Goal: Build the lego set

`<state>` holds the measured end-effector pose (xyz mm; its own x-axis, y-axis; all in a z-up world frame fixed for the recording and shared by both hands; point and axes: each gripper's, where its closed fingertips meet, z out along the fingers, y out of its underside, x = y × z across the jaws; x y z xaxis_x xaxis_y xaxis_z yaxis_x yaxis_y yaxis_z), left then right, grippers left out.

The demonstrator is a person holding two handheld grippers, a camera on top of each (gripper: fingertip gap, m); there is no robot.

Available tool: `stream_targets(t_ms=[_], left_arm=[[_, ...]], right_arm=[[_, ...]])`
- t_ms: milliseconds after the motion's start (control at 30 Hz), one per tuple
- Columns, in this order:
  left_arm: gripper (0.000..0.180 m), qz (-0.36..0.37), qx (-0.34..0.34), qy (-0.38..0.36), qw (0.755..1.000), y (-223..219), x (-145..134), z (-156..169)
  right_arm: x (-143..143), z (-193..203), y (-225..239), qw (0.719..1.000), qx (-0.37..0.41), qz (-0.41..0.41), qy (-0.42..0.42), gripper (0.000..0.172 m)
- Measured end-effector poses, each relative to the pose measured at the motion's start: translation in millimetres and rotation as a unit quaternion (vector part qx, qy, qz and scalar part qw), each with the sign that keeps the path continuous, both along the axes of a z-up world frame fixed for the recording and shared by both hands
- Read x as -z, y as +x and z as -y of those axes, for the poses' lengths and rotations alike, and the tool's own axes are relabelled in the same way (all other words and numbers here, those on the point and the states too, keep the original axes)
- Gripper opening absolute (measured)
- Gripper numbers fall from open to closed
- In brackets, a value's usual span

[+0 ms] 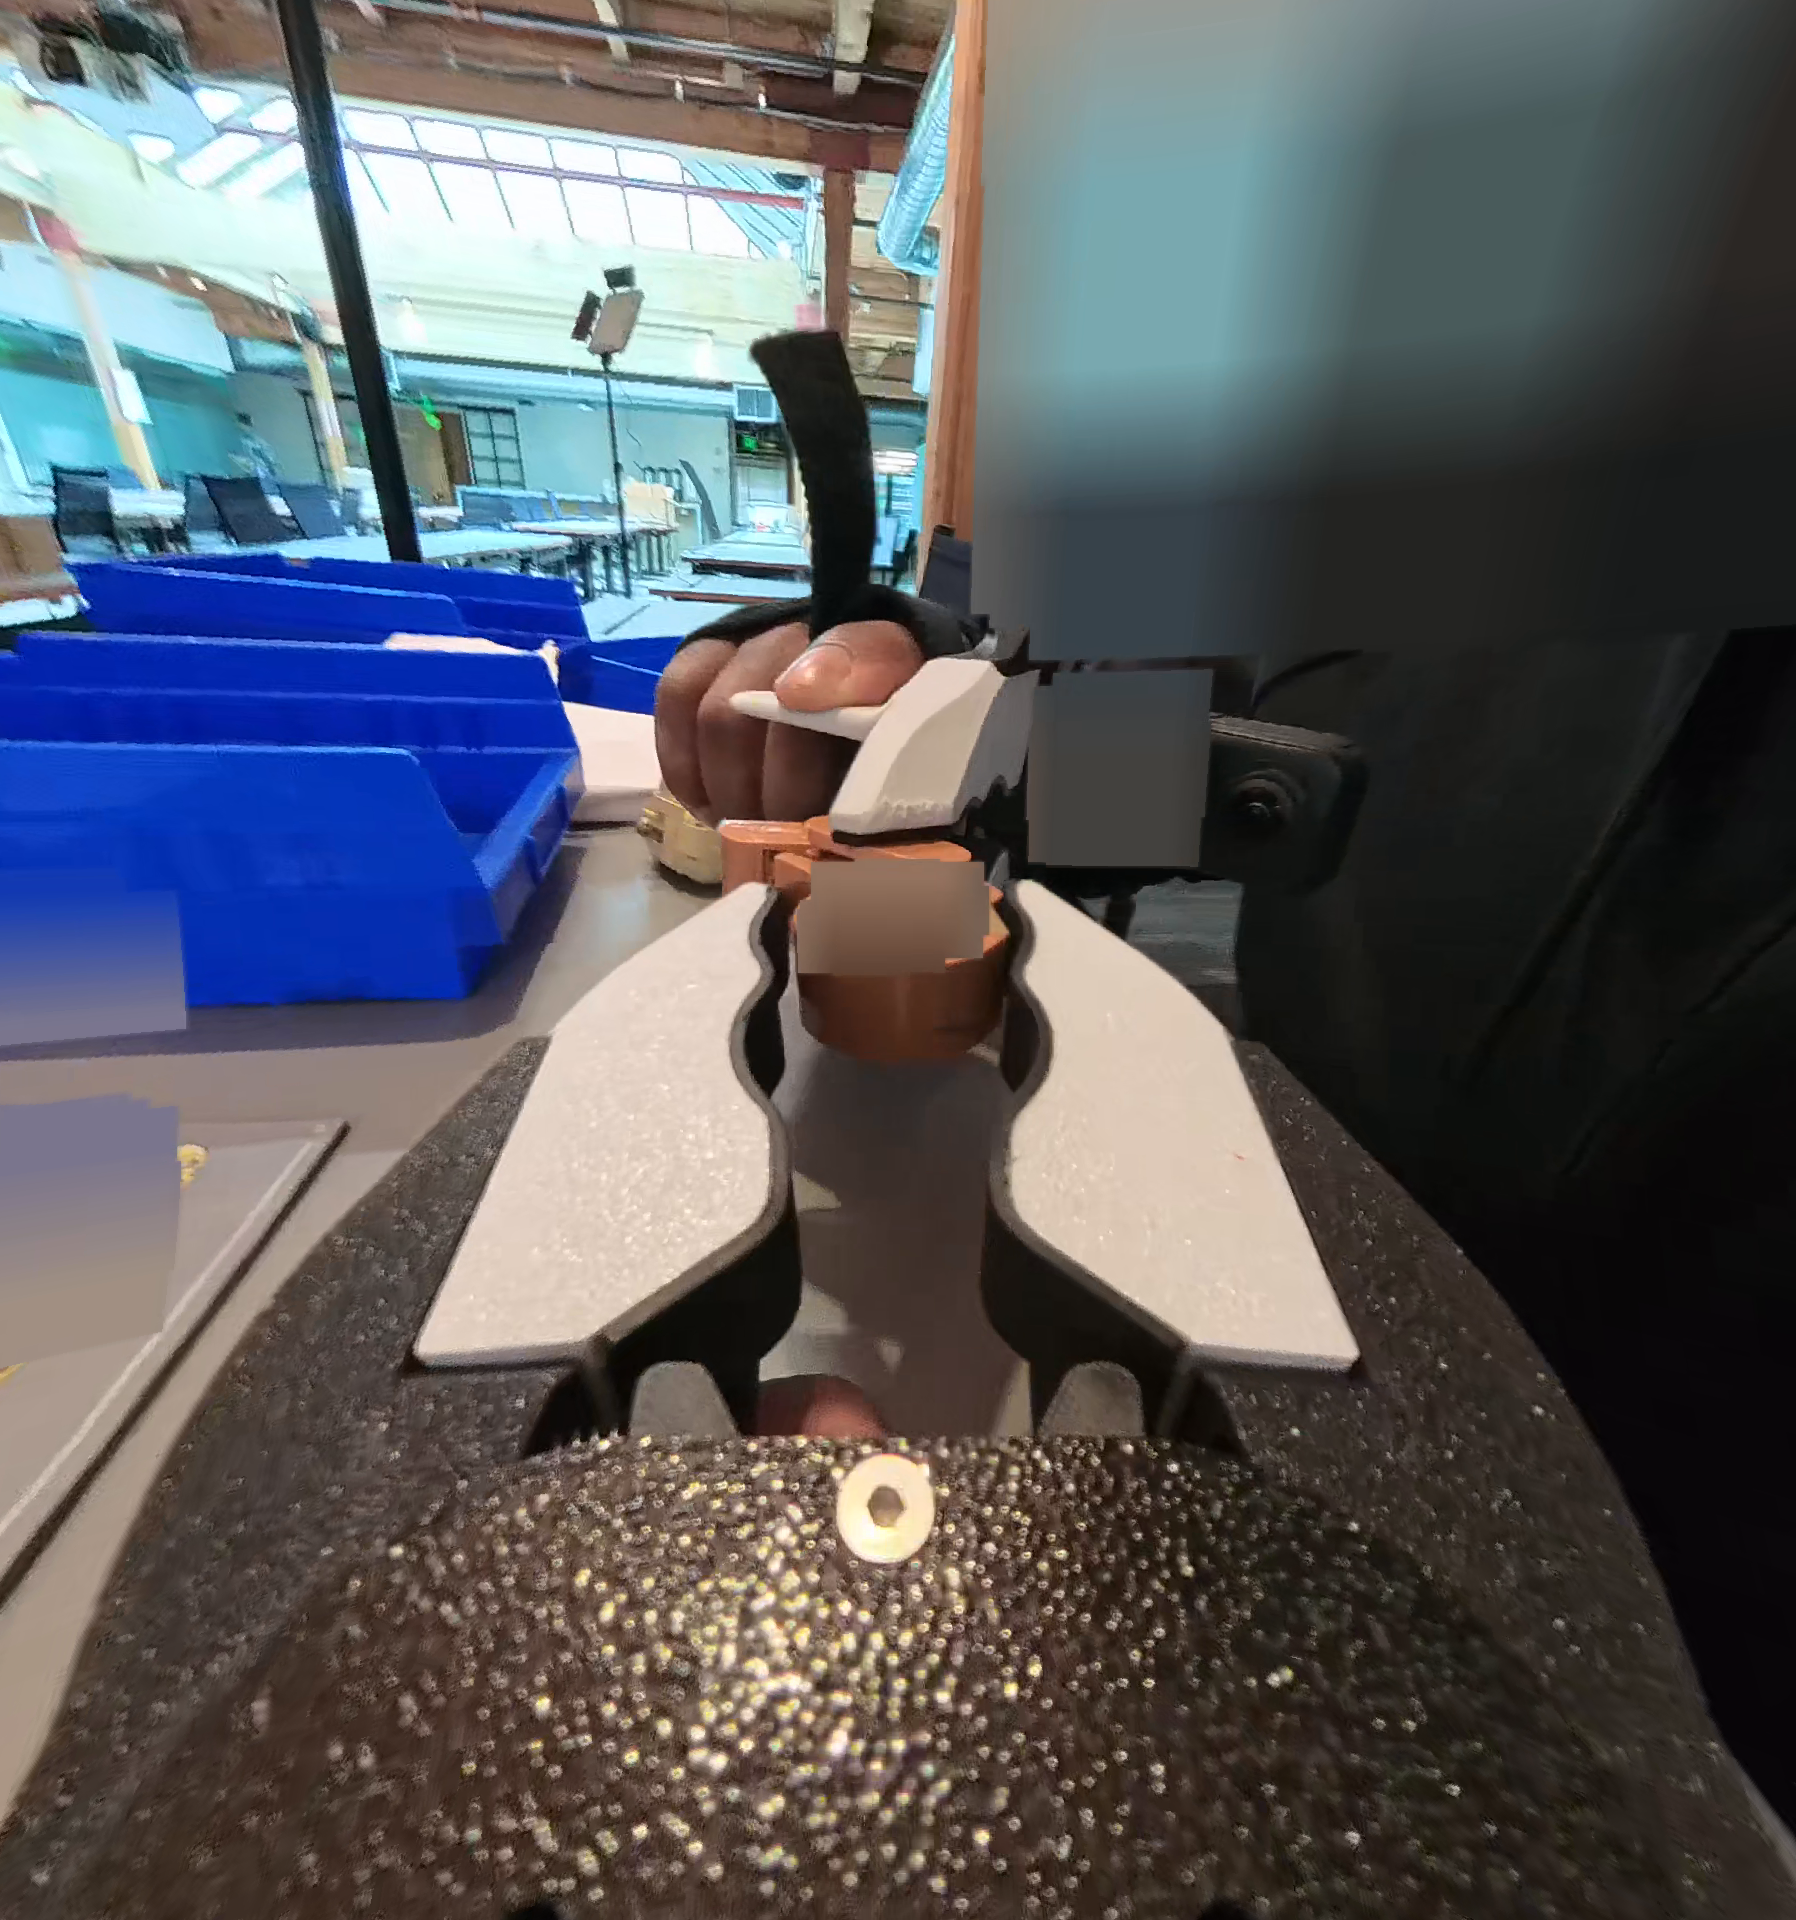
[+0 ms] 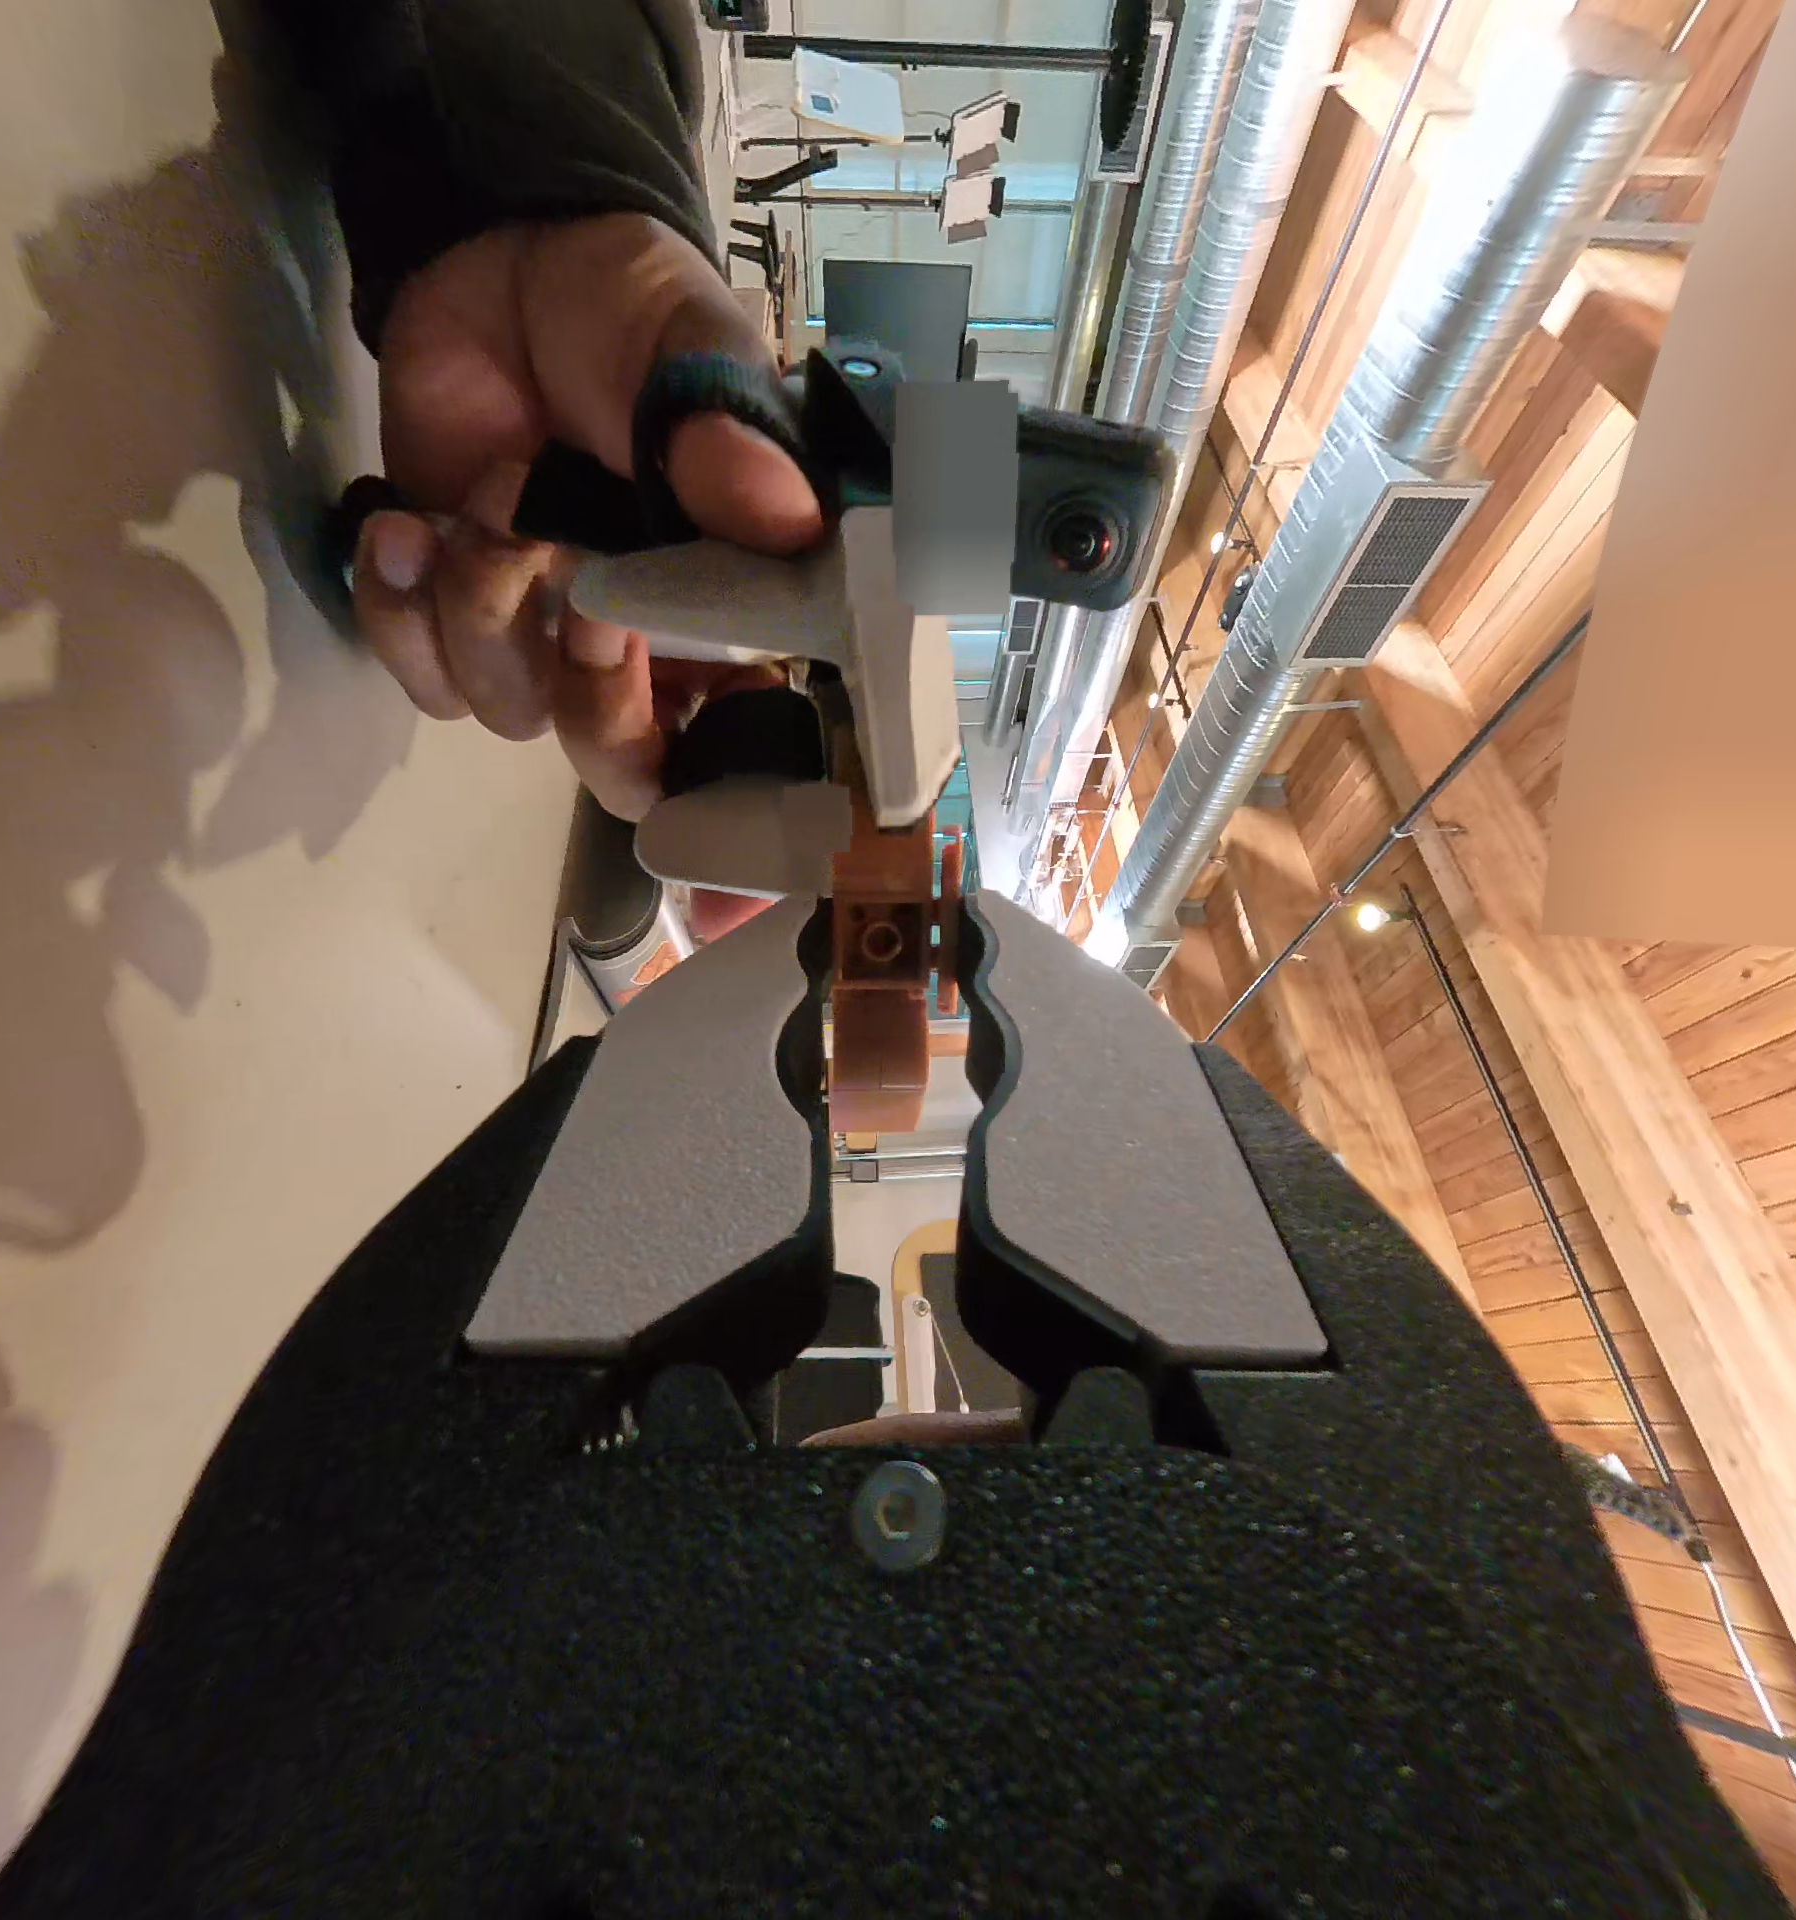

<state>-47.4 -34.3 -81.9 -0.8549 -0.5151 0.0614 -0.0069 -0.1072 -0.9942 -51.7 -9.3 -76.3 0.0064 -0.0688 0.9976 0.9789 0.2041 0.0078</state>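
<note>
Your left gripper (image 1: pixel 899 935) fills the bottom of its view, and its two grey fingers (image 1: pixel 665 1039) stand on either side of a round brown brick piece (image 1: pixel 904 1013). On the left side you can see a dark slit between pad and piece, so I judge that this gripper is open around the piece and not pressing it. Just behind it, your right gripper (image 1: pixel 925 821) comes from above and closes on the upper part of the same brown brick assembly (image 2: pixel 878 997). In the right wrist view its fingers (image 2: pixel 707 1049) sit against both sides of the brown bricks, one side on a thin plate that stands out. So the assembly hangs above the grey table (image 1: pixel 603 883), carried by the right gripper, probably so that the left one can take its lower end. Blue bins (image 1: pixel 250 810) stand at the left, and a cream-coloured piece (image 1: pixel 681 842) lies on the table behind your hand (image 1: pixel 759 717)
</note>
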Motion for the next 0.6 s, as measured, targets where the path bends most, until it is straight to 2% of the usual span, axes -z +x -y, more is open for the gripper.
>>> stream_targets(t_ms=[233, 600], left_arm=[[0.036, 0.079, -0.032, 0.038, 0.996, -2.5, -1.4, 1.2], [0.036, 0.095, -0.02, 0.035, 0.995, -5.9, -3.2, 3.4]], right_arm=[[-0.5, 1.5, -2.6, 1.0, -0.004, 0.015, 0.001, 0.023], [-1.2, 3.9, -5.6, 0.999, -0.004, 0.031, -0.012, 0.022]])
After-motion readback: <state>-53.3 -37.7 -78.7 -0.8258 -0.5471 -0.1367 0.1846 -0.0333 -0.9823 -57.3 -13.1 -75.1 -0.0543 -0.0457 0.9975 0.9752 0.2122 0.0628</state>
